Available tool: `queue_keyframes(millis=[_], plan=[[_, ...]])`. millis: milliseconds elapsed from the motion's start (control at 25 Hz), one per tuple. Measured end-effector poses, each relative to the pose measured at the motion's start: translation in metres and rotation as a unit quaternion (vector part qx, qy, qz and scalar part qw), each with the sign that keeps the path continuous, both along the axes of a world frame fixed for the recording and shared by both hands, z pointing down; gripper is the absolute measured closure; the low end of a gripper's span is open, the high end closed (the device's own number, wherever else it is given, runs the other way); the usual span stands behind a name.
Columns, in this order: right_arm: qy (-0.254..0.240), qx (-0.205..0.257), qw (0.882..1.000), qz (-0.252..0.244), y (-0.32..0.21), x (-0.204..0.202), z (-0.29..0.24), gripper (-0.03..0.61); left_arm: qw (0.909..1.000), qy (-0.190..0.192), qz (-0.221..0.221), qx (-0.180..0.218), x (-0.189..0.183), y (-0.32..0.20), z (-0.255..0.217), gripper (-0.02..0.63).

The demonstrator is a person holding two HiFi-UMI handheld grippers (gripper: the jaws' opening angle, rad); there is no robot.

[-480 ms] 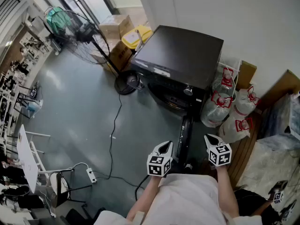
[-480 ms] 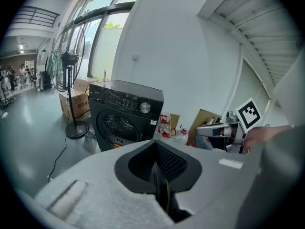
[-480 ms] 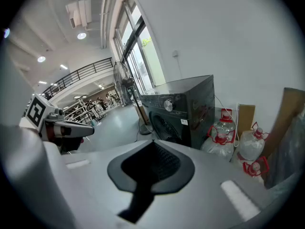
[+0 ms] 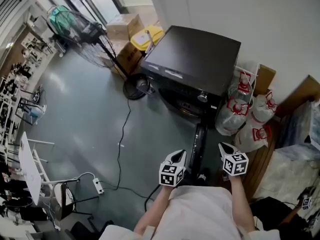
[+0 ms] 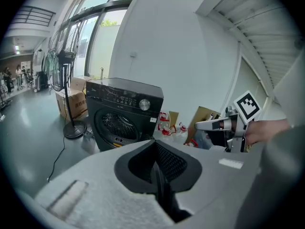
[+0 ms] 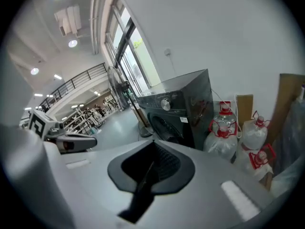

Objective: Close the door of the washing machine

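Observation:
The black washing machine (image 4: 192, 59) stands against the white wall. Its round door (image 4: 200, 143) is swung open toward me and shows edge-on as a thin dark bar. My left gripper (image 4: 178, 155) hovers just left of the door's near end, jaws shut and empty. My right gripper (image 4: 224, 148) hovers just right of it, also shut and empty. The left gripper view shows the washing machine (image 5: 125, 109) with its open drum mouth (image 5: 116, 126), and the right gripper (image 5: 213, 125) off to the side. From the right gripper view I see the washing machine (image 6: 177, 109) and the left gripper (image 6: 71, 142).
Several water jugs (image 4: 241, 113) with red handles stand right of the machine by a cardboard sheet (image 4: 264, 79). On the left are a standing fan (image 4: 80, 31) with its round base (image 4: 135, 88), cardboard boxes (image 4: 122, 28), and a floor cable (image 4: 120, 144) leading to a power strip (image 4: 96, 186).

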State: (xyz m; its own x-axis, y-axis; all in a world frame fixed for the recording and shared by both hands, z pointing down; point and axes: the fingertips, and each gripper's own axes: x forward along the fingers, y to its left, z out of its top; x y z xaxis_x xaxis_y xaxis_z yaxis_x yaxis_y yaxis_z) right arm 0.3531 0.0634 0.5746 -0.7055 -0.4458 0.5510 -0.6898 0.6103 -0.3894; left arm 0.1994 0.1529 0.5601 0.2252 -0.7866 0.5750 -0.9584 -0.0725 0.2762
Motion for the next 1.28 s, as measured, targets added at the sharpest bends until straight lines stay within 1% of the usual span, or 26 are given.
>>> queue_keyframes(millis=[80,160,360,600,800,1000,1040,1120,1280], plan=[[-0.026,-0.009,1.0,-0.001,0.0,-0.004,-0.004,0.58,1.0,-0.006,0.0,-0.005,-0.002,-0.003,0.006,0.607],[-0.031,-0.015,0.999,-0.007,0.002,-0.009,-0.003,0.58,0.9999,-0.011,-0.002,-0.01,-0.003,-0.007,0.013,0.607],[-0.022,-0.024,0.999,-0.03,0.011,-0.021,0.007,0.58,0.9994,-0.016,-0.009,-0.031,-0.004,-0.015,0.034,0.607],[0.007,-0.032,0.994,-0.105,0.029,-0.036,0.027,0.578,0.9979,-0.023,0.006,-0.06,0.008,-0.026,0.06,0.607],[0.003,-0.066,0.99,-0.124,0.044,-0.043,0.043,0.578,0.997,-0.008,0.016,-0.075,0.021,-0.035,0.08,0.607],[0.018,-0.075,0.983,-0.167,0.05,-0.054,0.062,0.578,0.9961,0.009,0.015,-0.086,0.035,-0.041,0.107,0.606],[0.02,-0.073,0.982,-0.174,0.049,-0.057,0.064,0.578,0.9958,0.016,0.017,-0.088,0.039,-0.042,0.112,0.579],[0.032,-0.064,0.979,-0.192,0.048,-0.06,0.067,0.578,0.9951,0.028,0.023,-0.093,0.046,-0.043,0.122,0.553],[0.06,-0.045,0.971,-0.227,0.05,-0.064,0.074,0.58,0.9938,0.032,0.027,-0.103,0.054,-0.04,0.137,0.491]])
